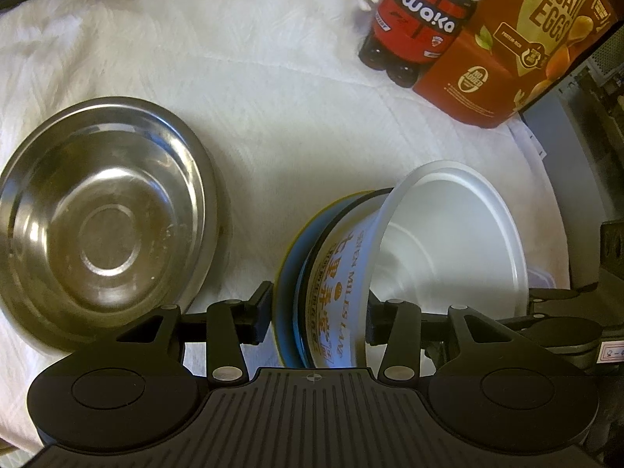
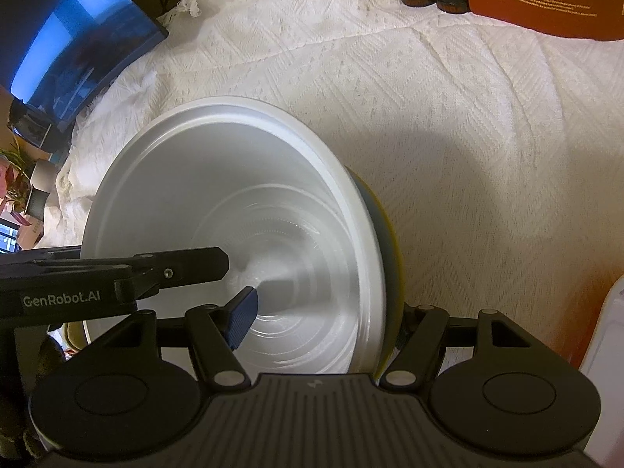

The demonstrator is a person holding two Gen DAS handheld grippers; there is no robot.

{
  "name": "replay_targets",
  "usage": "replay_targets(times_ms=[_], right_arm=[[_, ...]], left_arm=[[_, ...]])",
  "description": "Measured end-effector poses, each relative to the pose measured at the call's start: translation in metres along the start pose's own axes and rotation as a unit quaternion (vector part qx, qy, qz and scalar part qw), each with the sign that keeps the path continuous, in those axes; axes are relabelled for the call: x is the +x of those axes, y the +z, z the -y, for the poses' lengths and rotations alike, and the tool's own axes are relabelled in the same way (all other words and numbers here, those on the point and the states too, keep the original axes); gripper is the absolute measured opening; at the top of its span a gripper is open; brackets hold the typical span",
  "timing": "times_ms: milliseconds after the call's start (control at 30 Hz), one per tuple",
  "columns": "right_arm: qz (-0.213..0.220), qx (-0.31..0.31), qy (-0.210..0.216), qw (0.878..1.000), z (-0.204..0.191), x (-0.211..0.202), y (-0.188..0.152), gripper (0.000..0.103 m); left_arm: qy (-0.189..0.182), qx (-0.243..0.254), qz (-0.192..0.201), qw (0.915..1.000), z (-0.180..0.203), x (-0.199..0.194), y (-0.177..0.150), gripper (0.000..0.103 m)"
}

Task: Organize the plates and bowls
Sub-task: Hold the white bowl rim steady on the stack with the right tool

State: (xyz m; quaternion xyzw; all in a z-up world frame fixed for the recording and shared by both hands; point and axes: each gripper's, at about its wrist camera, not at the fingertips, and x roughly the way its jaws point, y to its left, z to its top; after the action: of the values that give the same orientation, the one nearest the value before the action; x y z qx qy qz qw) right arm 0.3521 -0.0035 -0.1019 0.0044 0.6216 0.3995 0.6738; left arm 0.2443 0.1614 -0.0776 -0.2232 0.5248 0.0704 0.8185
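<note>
In the left wrist view, the left tongs (image 1: pixel 318 314) are clamped across a nested stack: a white plastic bowl (image 1: pixel 448 234) with orange lettering on its outer wall sits inside a blue bowl with a yellow rim (image 1: pixel 286 273). The left finger presses the outside of the blue bowl and the right finger sits inside the white bowl against its wall, so both walls are pinched between them. The stack tilts, its mouth turned to the right of the picture. It lies on a white woven cloth (image 1: pixel 241 89) that covers the tabletop. Just to the left of the stack, apart from it, a stainless steel bowl (image 1: pixel 105 206) rests upright on the cloth. Toward the far right corner stand a red and black bear figure (image 1: pixel 417 23) and, touching it on its right, an orange quail egg box (image 1: pixel 518 46). The other tongs show as a dark arm at the right edge.

In the right wrist view, the right tongs (image 2: pixel 327 318) straddle the same stack from the opposite side. Their left finger, with a blue pad (image 2: pixel 243 318), reaches into the white bowl (image 2: pixel 234 202); the right finger is outside, by the yellow rim (image 2: pixel 392 257). Whether their pads actually press the walls I cannot tell. The left tongs (image 2: pixel 183 269) come in from the left edge, one finger inside the white bowl. The cloth (image 2: pixel 448 109) spreads beyond, with the box (image 2: pixel 546 0) at the far right corner and a dark screen (image 2: pixel 78 39) past the tabletop's left edge.
</note>
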Motion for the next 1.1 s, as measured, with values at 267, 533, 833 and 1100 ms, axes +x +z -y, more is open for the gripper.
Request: replay_targets(times_ms=[267,533,833,1100], right_arm=[[-0.008,-0.003,0.008,1.000,0.001,-0.002,-0.002,0.070],[-0.005,0.007,0.005,1.000,0.004,0.001,0.001,0.070],[-0.006,0.010,0.004,1.000,0.005,-0.001,0.001,0.070],[0.001,0.015,0.001,1.000,0.006,-0.004,0.000,0.070]], left_arm=[[0.008,0.007,0.001,0.9999,0.005,-0.002,-0.004,0.049],[0.005,0.005,0.004,1.0000,0.007,-0.003,-0.006,0.049],[0.005,0.006,-0.004,1.0000,0.007,-0.003,-0.004,0.049],[0.018,0.013,-0.004,0.9997,0.015,-0.002,-0.007,0.049]])
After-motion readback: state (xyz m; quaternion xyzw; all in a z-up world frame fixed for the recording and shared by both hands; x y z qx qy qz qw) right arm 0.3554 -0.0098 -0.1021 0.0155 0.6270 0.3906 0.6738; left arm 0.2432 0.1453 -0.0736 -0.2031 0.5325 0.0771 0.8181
